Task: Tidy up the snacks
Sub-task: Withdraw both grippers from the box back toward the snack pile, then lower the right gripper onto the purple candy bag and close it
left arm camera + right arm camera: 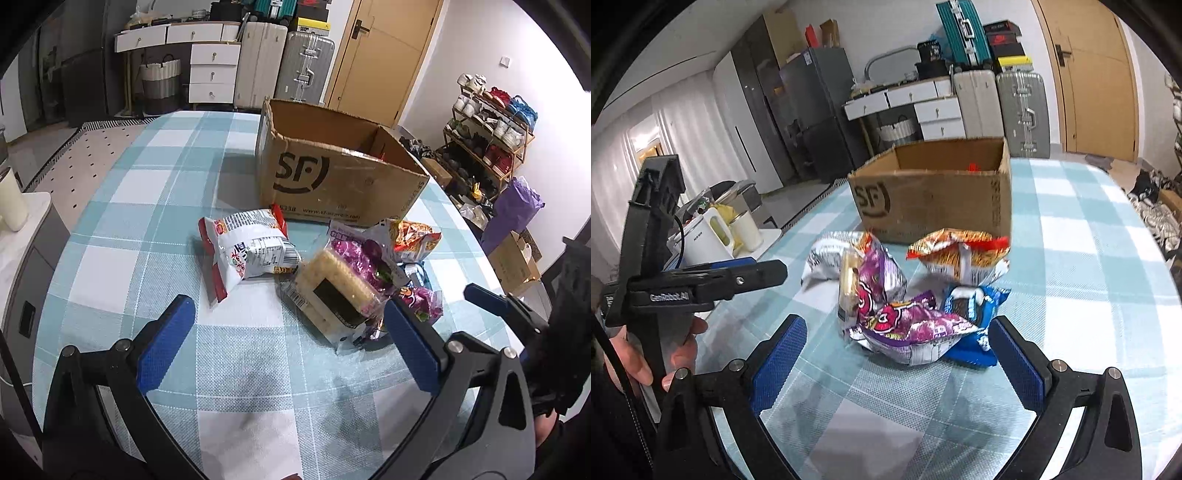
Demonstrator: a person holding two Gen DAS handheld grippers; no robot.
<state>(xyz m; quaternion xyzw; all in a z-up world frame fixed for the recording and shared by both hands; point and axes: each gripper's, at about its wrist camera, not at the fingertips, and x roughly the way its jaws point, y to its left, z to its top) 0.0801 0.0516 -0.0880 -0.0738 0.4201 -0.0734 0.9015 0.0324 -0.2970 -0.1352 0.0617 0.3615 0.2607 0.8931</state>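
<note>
Evidently the snacks are heaped just in front of the cardboard box (pixel 340 173), close enough for short lifts into its open top. Both claws hang open and empty over the checked surface (pixel 147 206): the left claw (pixel 284 347) spread before the cracker pack (pixel 336 291), the right claw (pixel 897 362) before the purple bag (pixel 908 328). The box is stiff, creased board with a worn rim. The white bag (pixel 247 251), orange bag (pixel 960 254) and blue packet (pixel 975 314) beside the box are crinkly, glossy and puffed, likely slippery; the crackers form a firmer, flat block.
</note>
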